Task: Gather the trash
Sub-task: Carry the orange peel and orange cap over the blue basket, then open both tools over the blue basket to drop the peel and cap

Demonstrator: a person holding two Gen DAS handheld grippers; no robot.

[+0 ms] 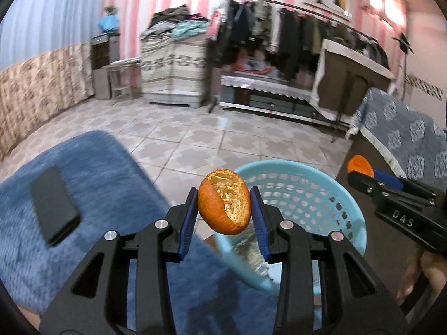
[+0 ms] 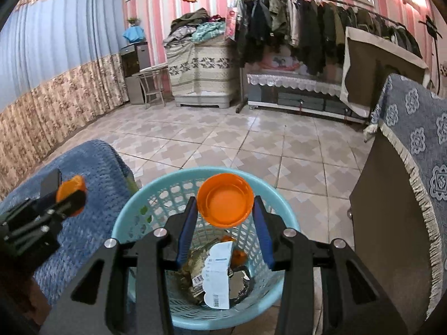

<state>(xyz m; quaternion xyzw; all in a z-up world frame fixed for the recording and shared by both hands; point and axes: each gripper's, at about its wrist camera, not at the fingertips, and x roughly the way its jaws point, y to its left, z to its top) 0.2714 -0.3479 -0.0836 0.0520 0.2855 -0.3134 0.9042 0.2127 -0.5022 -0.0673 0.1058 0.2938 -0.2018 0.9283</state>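
My left gripper (image 1: 224, 203) is shut on a piece of orange peel (image 1: 223, 201) and holds it at the left rim of the light blue waste basket (image 1: 329, 192). My right gripper (image 2: 225, 206) is shut on an orange plastic lid (image 2: 225, 200) and holds it over the open basket (image 2: 131, 212). Inside the basket lie a white labelled wrapper (image 2: 218, 273) and crumpled foil packaging (image 2: 192, 268). The right gripper also shows at the right in the left wrist view (image 1: 363, 173), and the left gripper at the left in the right wrist view (image 2: 71, 195).
A blue fuzzy blanket (image 1: 92, 184) covers a seat left of the basket, with a black phone (image 1: 54, 205) lying on it. A brown cabinet under a blue patterned cloth (image 2: 413, 150) stands on the right. Tiled floor, a clothes rack (image 2: 307, 28) and low furniture lie beyond.
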